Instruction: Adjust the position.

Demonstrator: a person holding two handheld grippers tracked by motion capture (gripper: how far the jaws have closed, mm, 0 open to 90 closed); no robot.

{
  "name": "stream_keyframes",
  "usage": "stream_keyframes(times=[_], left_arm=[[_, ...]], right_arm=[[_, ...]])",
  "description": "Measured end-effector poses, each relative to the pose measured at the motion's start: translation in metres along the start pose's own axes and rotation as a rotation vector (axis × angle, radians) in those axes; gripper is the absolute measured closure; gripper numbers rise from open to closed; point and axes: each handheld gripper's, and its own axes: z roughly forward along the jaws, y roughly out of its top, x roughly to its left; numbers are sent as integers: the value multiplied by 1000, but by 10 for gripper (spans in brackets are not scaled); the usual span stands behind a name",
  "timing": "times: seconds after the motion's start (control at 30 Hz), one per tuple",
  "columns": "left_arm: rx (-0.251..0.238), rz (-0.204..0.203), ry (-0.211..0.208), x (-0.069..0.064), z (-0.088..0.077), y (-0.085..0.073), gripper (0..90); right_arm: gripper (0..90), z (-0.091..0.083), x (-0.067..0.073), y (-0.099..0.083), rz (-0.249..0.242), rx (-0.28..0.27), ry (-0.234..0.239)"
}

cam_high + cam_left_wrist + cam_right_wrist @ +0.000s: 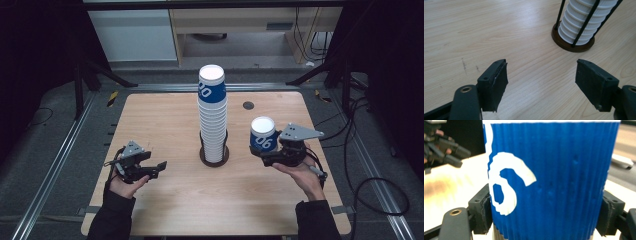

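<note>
A tall stack of white ribbed paper cups (213, 125), topped by a cup with a blue sleeve, stands in the middle of the pale wooden table (165, 120) inside a dark round holder with thin black upright rods (214, 156); in the left gripper view the same stack sits at the upper right of the frame, its top cut off by the edge, with two rods crossing in front of the cups. Right of the stack in the high view, the right gripper (264, 153) is clamped on a single blue ribbed paper cup with a white rim (263, 134), held upright just above the table's right half and apart from the stack. In the right gripper view this cup (549, 180) is so close that its rim and base are cut off, and both black pads press against its sides. White print on the sleeve reads as a "6" there; from above it looks like "06", and the top cup of the stack shows two white rounded characters, partly turned away and hard to read. The left gripper (159, 167) hovers over bare wood at the lower left of the high view, its jaws apart with nothing between them. A small dark round grommet (248, 105) sits in the table behind the held cup. Cables (370, 185) trail over the grey floor at the right.
</note>
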Motion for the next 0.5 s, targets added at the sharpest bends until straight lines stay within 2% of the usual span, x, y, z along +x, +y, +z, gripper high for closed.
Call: stream_keyframes(times=[0.07, 0.13, 0.2, 0.33, 0.5], left_arm=[[1, 7, -5, -3, 0, 1, 248], [3, 16, -9, -6, 0, 2, 245], [0, 22, -18, -9, 0, 3, 243], [1, 30, -44, -13, 1, 5, 239], [-9, 42, -73, -18, -1, 7, 246]], right_arm=[[200, 3, 3, -3, -27, 14, -2], [200, 5, 4, -7, -9, 6, 26], [200, 7, 7, -10, -18, 18, 33], [199, 8, 13, -16, -35, 25, 79], [198, 15, 17, -23, -50, 68, 124]])
